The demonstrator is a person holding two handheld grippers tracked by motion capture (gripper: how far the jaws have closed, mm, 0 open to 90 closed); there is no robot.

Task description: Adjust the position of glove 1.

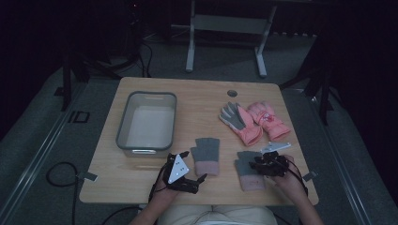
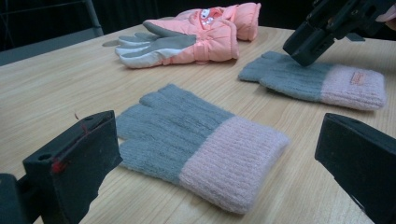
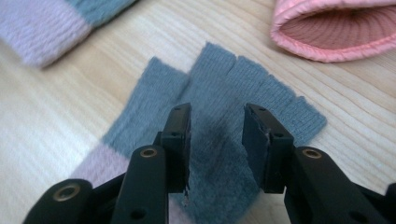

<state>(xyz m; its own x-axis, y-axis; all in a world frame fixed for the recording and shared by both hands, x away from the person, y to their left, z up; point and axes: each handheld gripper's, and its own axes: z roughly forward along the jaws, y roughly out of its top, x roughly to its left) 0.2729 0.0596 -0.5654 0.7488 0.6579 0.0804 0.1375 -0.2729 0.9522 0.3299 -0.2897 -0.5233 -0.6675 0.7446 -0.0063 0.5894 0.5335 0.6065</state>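
Right hand-held gripper (image 3: pixel 216 140) spread over right knit glove (image 3: pixel 224 93), left hand-held gripper (image 2: pixel 210 163) spread facing left knit glove (image 2: pixel 196 144), high view adds grey bin (image 1: pixel 123 123)

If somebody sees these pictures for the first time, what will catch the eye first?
Probably the pink ski gloves, bright at the table's far right. Next, two grey knit gloves with pink cuffs at the near edge: the right gripper hovers open over the right glove, the left gripper faces the left glove.
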